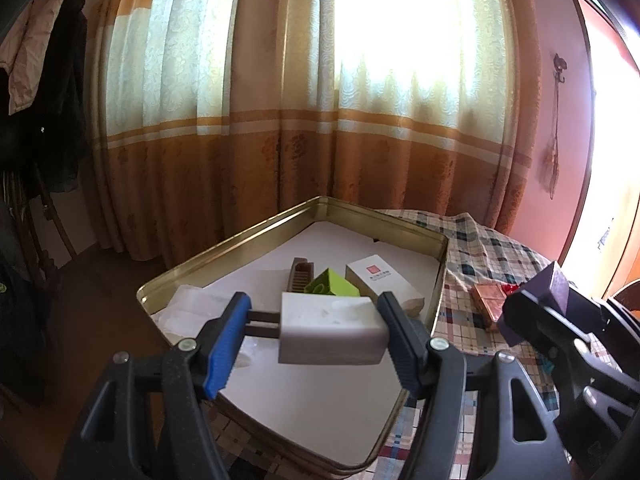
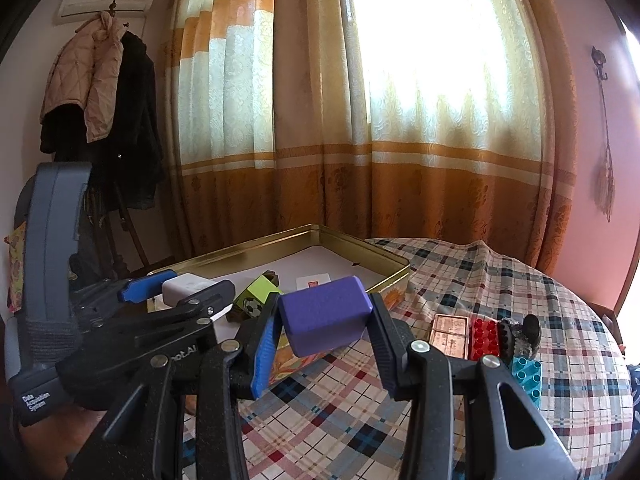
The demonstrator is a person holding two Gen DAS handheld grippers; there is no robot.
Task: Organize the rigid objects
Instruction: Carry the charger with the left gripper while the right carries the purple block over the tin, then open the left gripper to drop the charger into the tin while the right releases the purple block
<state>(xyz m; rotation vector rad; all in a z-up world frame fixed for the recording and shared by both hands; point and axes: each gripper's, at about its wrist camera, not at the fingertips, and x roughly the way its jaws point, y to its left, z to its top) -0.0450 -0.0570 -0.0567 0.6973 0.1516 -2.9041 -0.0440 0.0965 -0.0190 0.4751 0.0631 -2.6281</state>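
Gold-rimmed shallow metal tin [image 1: 224,246]: bare white floor near front rim. Left gripper [image 1: 316,332] clamps white rectangular block [image 1: 330,330] above tin. Right gripper [image 2: 322,332] clamps purple rectangular block [image 2: 326,314] over plaid tablecloth [image 2: 500,276], beside tin's right wall.

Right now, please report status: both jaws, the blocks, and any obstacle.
Left gripper shut on white block, above gold tin. Right gripper shut on purple block, beside tin. Green box sits ahead.
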